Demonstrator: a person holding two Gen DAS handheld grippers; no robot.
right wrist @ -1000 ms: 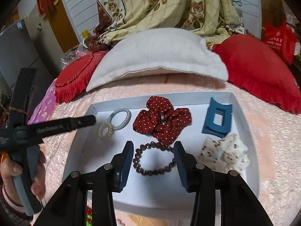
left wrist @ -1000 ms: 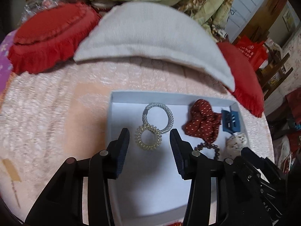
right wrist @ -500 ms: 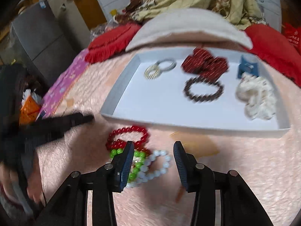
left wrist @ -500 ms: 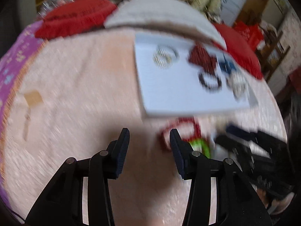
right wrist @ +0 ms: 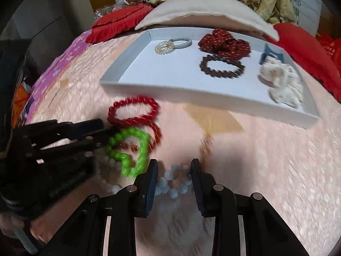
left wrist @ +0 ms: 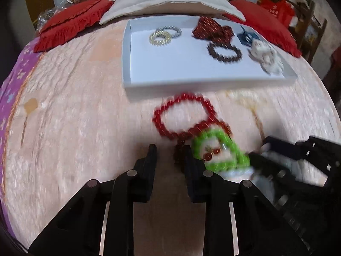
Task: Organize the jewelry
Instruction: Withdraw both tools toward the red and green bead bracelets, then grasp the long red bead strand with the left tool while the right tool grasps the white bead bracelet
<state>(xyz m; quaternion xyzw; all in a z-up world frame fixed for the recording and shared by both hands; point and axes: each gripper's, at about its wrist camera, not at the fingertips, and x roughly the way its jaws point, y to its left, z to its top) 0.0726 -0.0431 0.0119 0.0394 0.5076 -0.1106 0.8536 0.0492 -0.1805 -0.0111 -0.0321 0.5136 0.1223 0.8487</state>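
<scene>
The right hand-held gripper (right wrist: 174,170) hangs low over the pink bedspread (right wrist: 266,170) with its jaws apart and nothing gripped, a pale blue-white bead bracelet (right wrist: 170,183) lying between and just under its fingertips. The left hand-held gripper (left wrist: 169,157) is likewise parted and empty, its tips at the near edge of a tangle where a red bead bracelet (left wrist: 183,115) overlaps a bright green bead bracelet (left wrist: 219,149); motion blur hides whether it touches them. These three bracelets lie together on the bed, just in front of the white tray (right wrist: 119,74) and outside it. Inside the tray, already laid out, are a gold coil hair tie (right wrist: 164,47) touching a silver hair tie (right wrist: 181,42), a red dotted scrunchie (right wrist: 223,42), a dark brown bead bracelet (right wrist: 221,66), a blue hair claw (right wrist: 271,54) and a white patterned scrunchie (right wrist: 281,79). By my reading the job is about two-thirds done: six pieces are sorted, three remain, and the near half of the tray floor is bare to take them.
</scene>
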